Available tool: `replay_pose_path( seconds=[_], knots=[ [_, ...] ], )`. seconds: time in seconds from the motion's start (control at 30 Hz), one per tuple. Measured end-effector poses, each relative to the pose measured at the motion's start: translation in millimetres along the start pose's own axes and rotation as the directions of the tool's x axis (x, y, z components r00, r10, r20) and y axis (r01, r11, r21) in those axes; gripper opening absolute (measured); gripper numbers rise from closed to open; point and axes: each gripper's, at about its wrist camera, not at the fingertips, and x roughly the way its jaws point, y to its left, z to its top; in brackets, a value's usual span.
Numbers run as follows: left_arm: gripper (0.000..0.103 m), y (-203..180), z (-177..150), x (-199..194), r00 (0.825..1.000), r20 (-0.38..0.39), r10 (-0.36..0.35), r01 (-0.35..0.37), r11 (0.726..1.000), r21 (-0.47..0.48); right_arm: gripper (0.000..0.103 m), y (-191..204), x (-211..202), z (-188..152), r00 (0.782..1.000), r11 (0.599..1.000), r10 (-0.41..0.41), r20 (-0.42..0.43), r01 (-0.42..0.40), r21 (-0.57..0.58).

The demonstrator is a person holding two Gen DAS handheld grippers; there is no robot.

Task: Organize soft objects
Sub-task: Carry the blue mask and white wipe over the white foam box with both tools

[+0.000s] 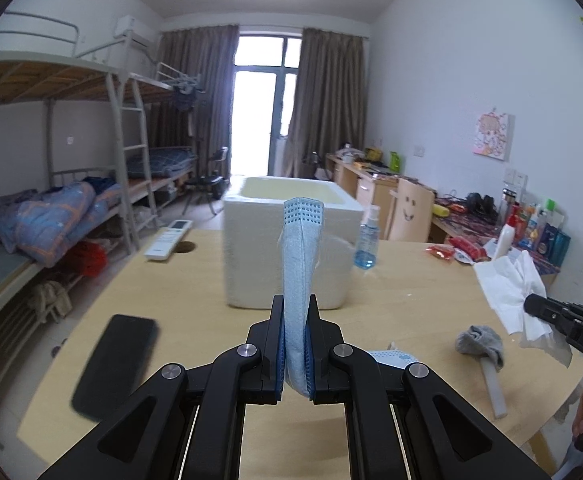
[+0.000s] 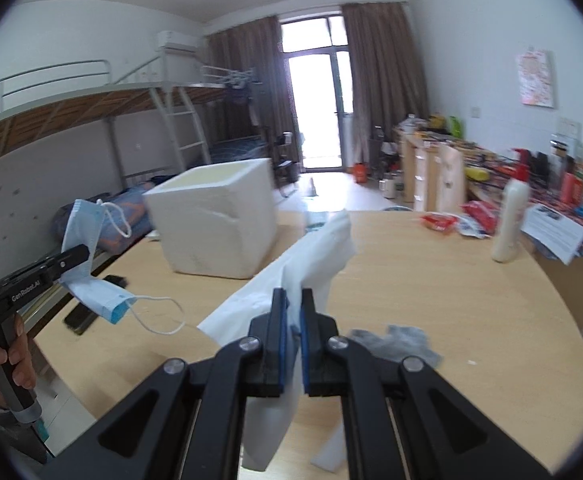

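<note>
Over the near edge of a round wooden table [image 1: 411, 280] in a dormitory room, you hold both claws up off the surface, each one loaded: your left gripper [image 1: 295, 312] is pressed together on a pale blue face mask [image 1: 299, 256], which stands on edge between the pads and rises above them, its ear loop trailing loose in the right wrist view; your right gripper [image 2: 293, 300] is pinching a crumpled white tissue [image 2: 315, 248] that spills forward past the fingertips and hangs below them. The relation that matters is the open white foam box [image 1: 291, 248]: it sits straight ahead of your left claw, past the mask's top edge, while from your right claw it lies ahead and off to the left, so the left hand looks the nearer and better lined up of the two, and the mask's long axis already points toward the box's mouth. A grey sock [image 1: 481, 344] lies on the table to the near right, just beside a white stick-like thing, with a second blue mask showing partly behind your left claw's right finger. A black phone [image 1: 113, 364] lies near left. The box's inside is hidden below its rim, the right wrist view is blurred, and how much tissue hangs under the claw is cut off
</note>
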Motion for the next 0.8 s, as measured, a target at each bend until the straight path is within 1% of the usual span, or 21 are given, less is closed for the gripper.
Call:
replay_pose_path(
  seconds=[0.23,0.33,0.63,0.8],
  knots=[
    [0.008,19.4,-4.2,-24.6,0.997,0.018,0.076,-0.076,0.997,-0.017,0.008,44.0,15.0,4.9,0.991,0.988,0.133,-0.003,-0.132,-0.081],
    [0.008,24.3,-3.3,-28.0,0.996,0.026,0.089,-0.089,0.996,-0.019,0.008,53.7,18.5,9.5,0.988,0.982,0.157,-0.004,-0.157,-0.106],
    [0.008,36.2,0.0,-18.1,0.997,0.024,0.077,-0.076,0.997,-0.032,0.008,63.5,33.7,19.6,0.987,0.978,0.161,-0.007,-0.161,-0.135],
    [0.008,42.7,10.1,-10.1,0.997,0.035,0.069,-0.068,0.997,-0.032,0.008,68.9,42.5,29.8,0.987,0.975,0.158,0.000,-0.156,-0.160]
  ],
)
